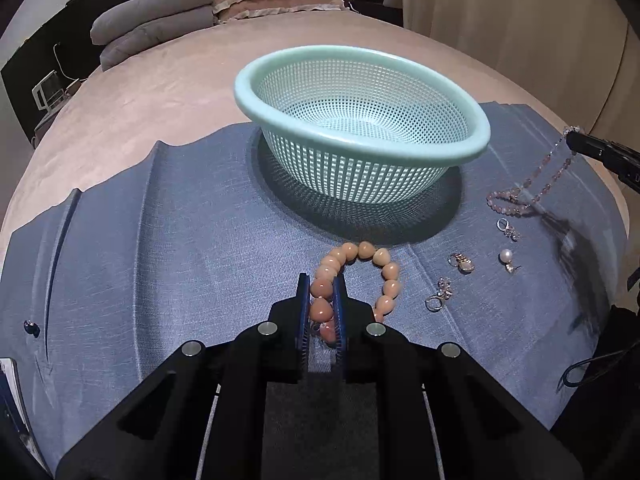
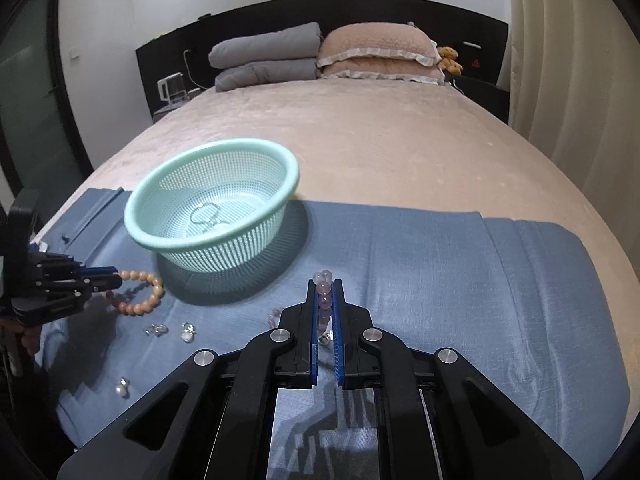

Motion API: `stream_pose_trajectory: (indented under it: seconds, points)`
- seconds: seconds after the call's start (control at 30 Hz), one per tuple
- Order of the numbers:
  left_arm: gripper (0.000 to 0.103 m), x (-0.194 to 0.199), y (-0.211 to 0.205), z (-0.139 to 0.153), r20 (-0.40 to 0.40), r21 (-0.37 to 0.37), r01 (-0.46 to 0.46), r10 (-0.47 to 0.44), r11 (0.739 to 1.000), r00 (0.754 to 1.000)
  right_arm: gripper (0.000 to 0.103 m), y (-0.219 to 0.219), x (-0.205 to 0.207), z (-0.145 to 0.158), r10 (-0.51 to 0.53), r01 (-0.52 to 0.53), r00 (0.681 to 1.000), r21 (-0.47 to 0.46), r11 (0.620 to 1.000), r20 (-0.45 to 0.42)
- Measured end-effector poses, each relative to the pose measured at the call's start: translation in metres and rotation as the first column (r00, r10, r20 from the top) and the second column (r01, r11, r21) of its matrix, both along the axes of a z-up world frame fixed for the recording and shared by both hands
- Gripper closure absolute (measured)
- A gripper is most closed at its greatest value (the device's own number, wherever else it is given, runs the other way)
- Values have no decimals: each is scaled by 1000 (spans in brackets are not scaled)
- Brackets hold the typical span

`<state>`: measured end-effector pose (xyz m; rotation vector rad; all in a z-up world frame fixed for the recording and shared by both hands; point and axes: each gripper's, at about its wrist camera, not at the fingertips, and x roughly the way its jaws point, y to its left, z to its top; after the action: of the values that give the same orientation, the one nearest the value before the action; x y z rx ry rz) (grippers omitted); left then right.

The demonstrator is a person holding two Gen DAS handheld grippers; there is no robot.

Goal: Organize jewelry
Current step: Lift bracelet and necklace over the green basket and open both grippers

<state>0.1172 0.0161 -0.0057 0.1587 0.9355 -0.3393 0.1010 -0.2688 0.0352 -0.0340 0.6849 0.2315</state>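
Spread over a pink bed, a blue cloth (image 1: pixel 160 240) is seen carrying a mint mesh basket (image 1: pixel 280 60) at upper centre, with a thin chain already lying in it in the right wrist view. At lower centre of the left wrist view, the left gripper (image 1: pixel 322 286) is nearly closed on a peach bead bracelet (image 1: pixel 384 264) resting on the cloth, with small earrings (image 1: pixel 462 262) scattered to its right. At the far right, a pink bead strand (image 1: pixel 520 196) is pinched by the almost-shut right gripper (image 2: pixel 325 292) and partly lifted; both strings are judged light, limp and prone to swinging, so they are best gripped across the beads.
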Motion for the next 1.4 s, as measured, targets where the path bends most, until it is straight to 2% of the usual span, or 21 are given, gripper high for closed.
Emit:
stream_pose_trajectory:
  seconds: [0.13, 0.43, 0.67, 0.83, 1.0, 1.07, 1.17, 1.4]
  points:
    - [91, -7, 3, 20, 32, -8, -3, 3, 1000, 999, 97, 8, -4, 32, 33, -31, 998, -31, 999, 61]
    - [91, -13, 10, 64, 99, 34, -11, 7, 999, 995, 97, 27, -11, 92, 93, -87, 981, -45, 995, 172]
    - [91, 1, 6, 106, 158, 32, 14, -19, 999, 987, 97, 45, 7, 114, 130, -126, 970, -33, 992, 207]
    - [91, 23, -5, 129, 189, 51, 43, -52, 998, 981, 97, 58, 25, 116, 154, -146, 967, -55, 988, 204]
    - [91, 48, -17, 136, 179, 44, 71, -78, 997, 981, 97, 70, 44, 114, 182, -171, 964, -69, 983, 195]
    - [91, 58, -22, 133, 178, 56, 74, -83, 996, 981, 97, 74, 53, 112, 190, -179, 964, -75, 981, 186]
    - [91, 72, -27, 123, 153, 35, 97, -101, 995, 983, 97, 82, 66, 101, 207, -195, 965, -88, 977, 160]
    - [91, 92, -36, 81, 96, 38, 101, -105, 994, 990, 97, 96, 95, 41, 212, -206, 976, -96, 974, 51]
